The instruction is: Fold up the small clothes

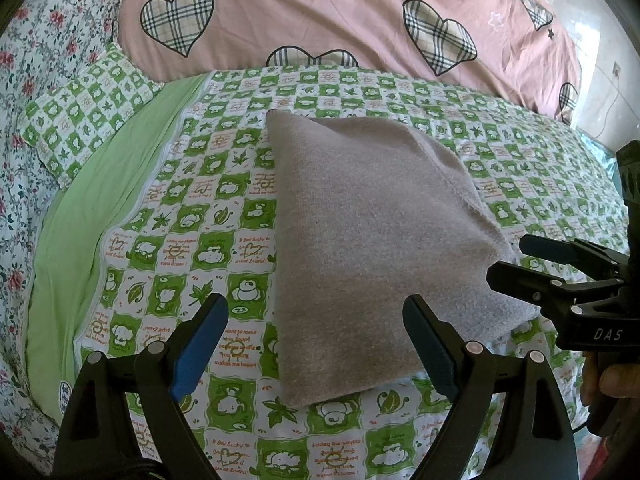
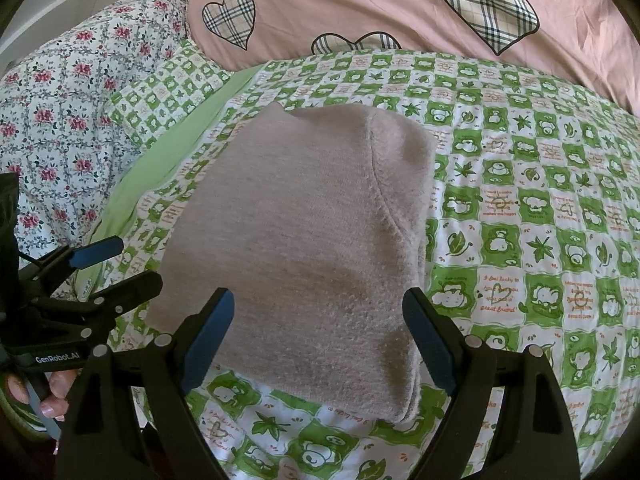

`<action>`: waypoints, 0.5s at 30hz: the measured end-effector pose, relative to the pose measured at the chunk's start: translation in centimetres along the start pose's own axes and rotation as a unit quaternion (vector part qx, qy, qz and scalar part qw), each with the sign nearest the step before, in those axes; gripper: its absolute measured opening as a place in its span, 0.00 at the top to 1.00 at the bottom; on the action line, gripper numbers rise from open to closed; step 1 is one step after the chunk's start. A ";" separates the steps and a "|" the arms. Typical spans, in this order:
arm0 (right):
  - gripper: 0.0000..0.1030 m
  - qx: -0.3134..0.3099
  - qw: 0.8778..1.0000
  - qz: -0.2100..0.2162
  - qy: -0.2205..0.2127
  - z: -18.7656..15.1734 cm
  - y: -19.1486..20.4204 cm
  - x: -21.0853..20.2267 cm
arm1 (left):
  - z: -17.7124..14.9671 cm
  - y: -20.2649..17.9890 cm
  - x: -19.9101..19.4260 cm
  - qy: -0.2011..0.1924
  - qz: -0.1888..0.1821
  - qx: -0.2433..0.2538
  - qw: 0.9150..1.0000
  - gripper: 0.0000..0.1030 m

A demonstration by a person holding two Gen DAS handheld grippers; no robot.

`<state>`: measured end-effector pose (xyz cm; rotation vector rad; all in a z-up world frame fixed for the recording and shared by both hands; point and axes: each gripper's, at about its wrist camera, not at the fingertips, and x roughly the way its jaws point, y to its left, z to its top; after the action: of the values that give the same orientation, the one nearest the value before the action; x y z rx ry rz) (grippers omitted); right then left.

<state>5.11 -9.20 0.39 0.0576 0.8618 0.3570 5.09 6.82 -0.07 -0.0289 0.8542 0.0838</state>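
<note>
We see a folded mauve-grey knitted garment (image 1: 384, 248) lying flat on a green-and-white checked bedsheet printed with cartoon animals and leaves (image 1: 224, 248), roughly in the middle of the bed. Our left gripper (image 1: 316, 344) has its black, blue-padded fingers spread wide, with nothing between them; its right finger overlaps the near right part of the garment in the picture, but we cannot tell whether it touches. Our right gripper (image 2: 318, 336) is likewise spread apart and holds nothing, its fingertips over the near edge of the garment.

The left wrist view shows the garment as one smooth panel with a straight left edge, and it catches the right gripper (image 1: 516, 260) coming in from the right, jaws apart just beside the garment's right border, with a hand (image 1: 612, 388) on its handle. The right wrist view adds what the other hides: a curved stitched seam running down the right part of the garment (image 2: 296, 240) and the stacked layers at its near right corner. It also shows the left gripper (image 2: 120, 268) at the left, open, close beside the garment's left edge.

Behind the sheet lies a pink quilt with plaid hearts (image 1: 360, 20), and to the left a white floral-print cover (image 1: 40, 60) and a plain light-green fabric strip (image 1: 108, 200).
</note>
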 end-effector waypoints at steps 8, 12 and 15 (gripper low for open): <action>0.16 -0.001 1.000 0.002 -0.001 0.1 0.2 0.0 | 0.0 -0.1 0.0 0.000 0.000 0.000 1.000 0.13; 0.16 -0.001 1.000 0.003 -0.001 0.1 0.1 0.0 | 0.0 -0.1 0.0 0.000 0.000 -0.001 1.000 0.13; 0.16 -0.002 1.000 0.003 -0.001 0.1 0.2 -0.1 | 0.0 -0.1 0.0 0.000 0.000 -0.001 1.000 0.13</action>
<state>5.10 -9.01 0.58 0.0578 0.8591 0.3648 5.07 6.74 -0.05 -0.0306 0.8539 0.0846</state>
